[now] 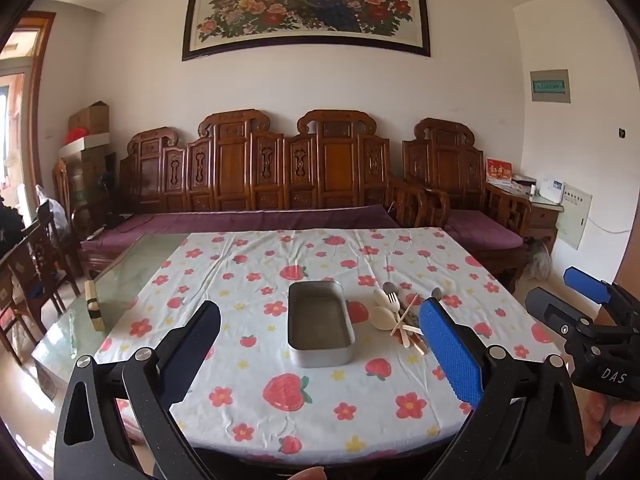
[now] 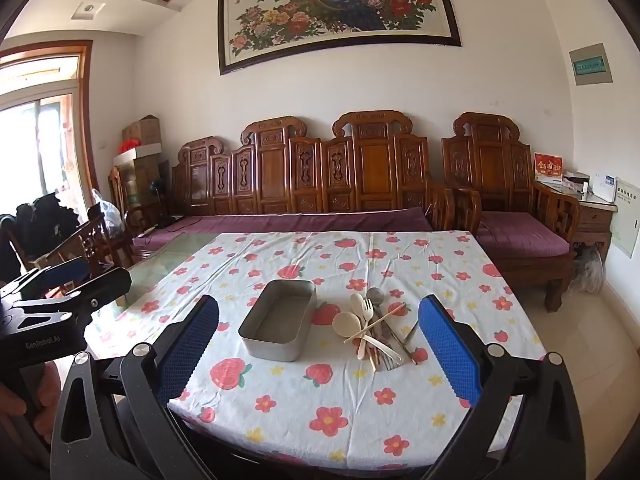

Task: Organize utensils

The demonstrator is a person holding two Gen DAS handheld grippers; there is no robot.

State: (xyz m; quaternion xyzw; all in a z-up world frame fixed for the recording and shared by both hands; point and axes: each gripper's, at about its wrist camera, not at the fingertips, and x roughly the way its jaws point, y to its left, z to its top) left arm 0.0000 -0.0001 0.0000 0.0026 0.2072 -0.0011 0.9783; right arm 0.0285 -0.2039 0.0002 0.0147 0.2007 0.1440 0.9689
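Observation:
An empty grey metal tray [image 1: 320, 354] [image 2: 276, 350] stands in the middle of the flowered tablecloth [image 1: 256, 404] [image 2: 352, 400]. Just right of it lies a loose pile of utensils [image 1: 400, 314] [image 2: 374, 326]: cream spoons, a cream fork, wooden chopsticks and metal spoons. My left gripper [image 1: 320, 344] hangs open above the near table edge, short of the tray, nothing between its fingers. My right gripper [image 2: 318, 340] is open too, held back from tray and pile; it also shows at the right edge of the left wrist view [image 1: 568, 300].
Bare glass tabletop [image 1: 132, 272] lies left of the cloth, with a small block [image 1: 94, 304] on it. Carved wooden benches with purple cushions [image 1: 248, 220] run behind the table. Wooden chairs [image 1: 36, 264] crowd the left side. A side table [image 2: 596, 208] stands at the far right.

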